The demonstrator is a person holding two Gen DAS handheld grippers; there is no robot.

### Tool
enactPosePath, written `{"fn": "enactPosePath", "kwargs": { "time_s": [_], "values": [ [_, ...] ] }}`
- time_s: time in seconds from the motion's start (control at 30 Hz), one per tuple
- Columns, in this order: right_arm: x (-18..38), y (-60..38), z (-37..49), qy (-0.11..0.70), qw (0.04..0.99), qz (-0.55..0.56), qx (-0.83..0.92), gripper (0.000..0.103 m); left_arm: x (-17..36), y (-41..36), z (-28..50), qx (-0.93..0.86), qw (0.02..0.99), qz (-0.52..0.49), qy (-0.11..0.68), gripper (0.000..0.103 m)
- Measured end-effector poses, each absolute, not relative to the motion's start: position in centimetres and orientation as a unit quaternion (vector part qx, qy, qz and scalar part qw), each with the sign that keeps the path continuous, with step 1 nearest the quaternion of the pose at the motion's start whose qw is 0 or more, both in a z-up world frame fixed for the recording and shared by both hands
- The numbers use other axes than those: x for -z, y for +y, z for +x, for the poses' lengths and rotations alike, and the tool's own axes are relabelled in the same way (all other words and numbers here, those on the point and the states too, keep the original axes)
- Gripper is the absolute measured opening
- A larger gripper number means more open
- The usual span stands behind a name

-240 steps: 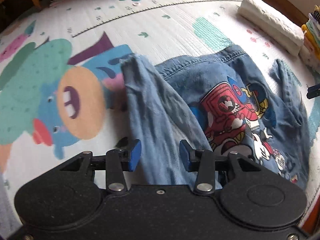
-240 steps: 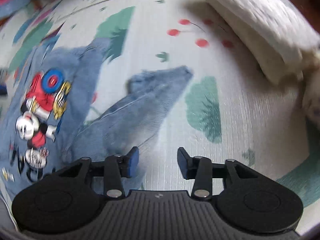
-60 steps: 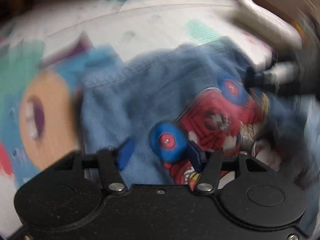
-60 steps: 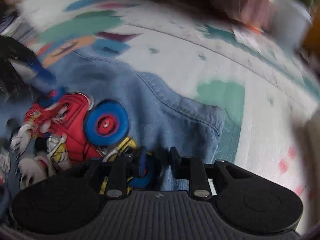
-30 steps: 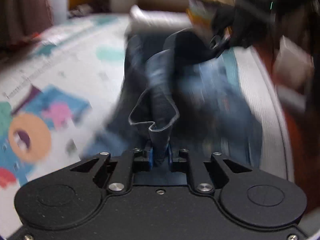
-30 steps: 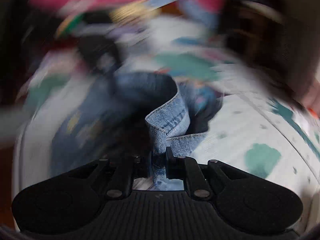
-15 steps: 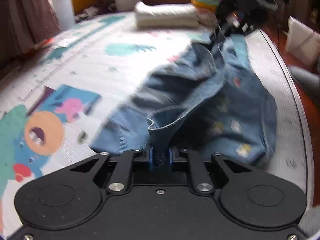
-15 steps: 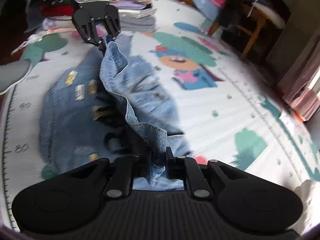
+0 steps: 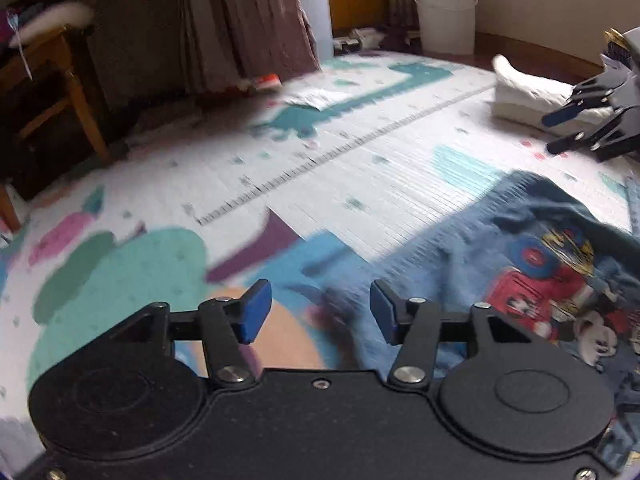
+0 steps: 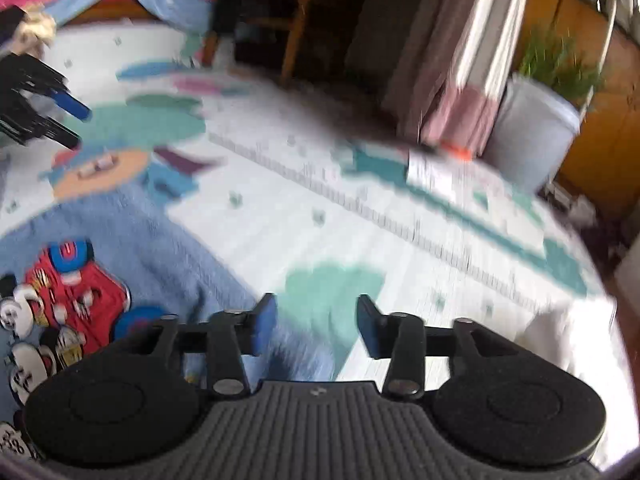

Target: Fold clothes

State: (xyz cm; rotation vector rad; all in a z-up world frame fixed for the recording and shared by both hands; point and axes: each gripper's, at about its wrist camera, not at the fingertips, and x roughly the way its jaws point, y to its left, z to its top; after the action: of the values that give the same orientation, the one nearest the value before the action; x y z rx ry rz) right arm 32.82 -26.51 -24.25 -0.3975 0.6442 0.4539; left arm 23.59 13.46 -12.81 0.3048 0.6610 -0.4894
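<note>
The left gripper [image 9: 320,312] hangs with its jaws spread wide and nothing between them, just above the near edge of the denim jacket [image 9: 472,264], which lies print-side up on the play mat [image 9: 360,184]; the right gripper [image 10: 316,326] is likewise released and empty, poised over the jacket's opposite edge, where blue denim meets the mat. Judging by the weave and stitching, the jacket is soft but fairly heavy cloth that should drape rather than slide, with thicker seams and hems that offer the surest bite; a pinch at the hem or a corner on each side of the cartoon print [image 9: 544,280] would likely carry it evenly, whereas a grip in mid-panel may bunch it. Beyond the jacket, a folded white garment [image 9: 528,96] sits on the mat's far side. Farther off, past the mat's far edge, stand a white bucket [image 9: 444,16], whose contents cannot be seen, and a pale pot [image 10: 532,136] holding a green plant.
</note>
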Motion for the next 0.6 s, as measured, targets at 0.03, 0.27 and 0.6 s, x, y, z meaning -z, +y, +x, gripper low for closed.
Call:
{"fn": "enactPosePath", "kwargs": {
  "time_s": [0.03,0.27,0.6],
  "values": [
    [25.0,-26.6,32.7,0.319,0.904,-0.186,-0.216,0.047,13.2,12.9,23.1,0.248,0.902,0.146,0.321,0.054],
    [30.1,-22.1,28.0,0.322,0.843,-0.298,-0.312,0.038,17.8,12.3,22.8,0.244,0.876,0.137,0.394,0.055],
    [27.8,-21.0,33.0,0.348,0.876,-0.199,-0.267,0.042,17.8,10.2,28.7,0.256,0.871,0.143,0.395,0.049]
  ]
}}
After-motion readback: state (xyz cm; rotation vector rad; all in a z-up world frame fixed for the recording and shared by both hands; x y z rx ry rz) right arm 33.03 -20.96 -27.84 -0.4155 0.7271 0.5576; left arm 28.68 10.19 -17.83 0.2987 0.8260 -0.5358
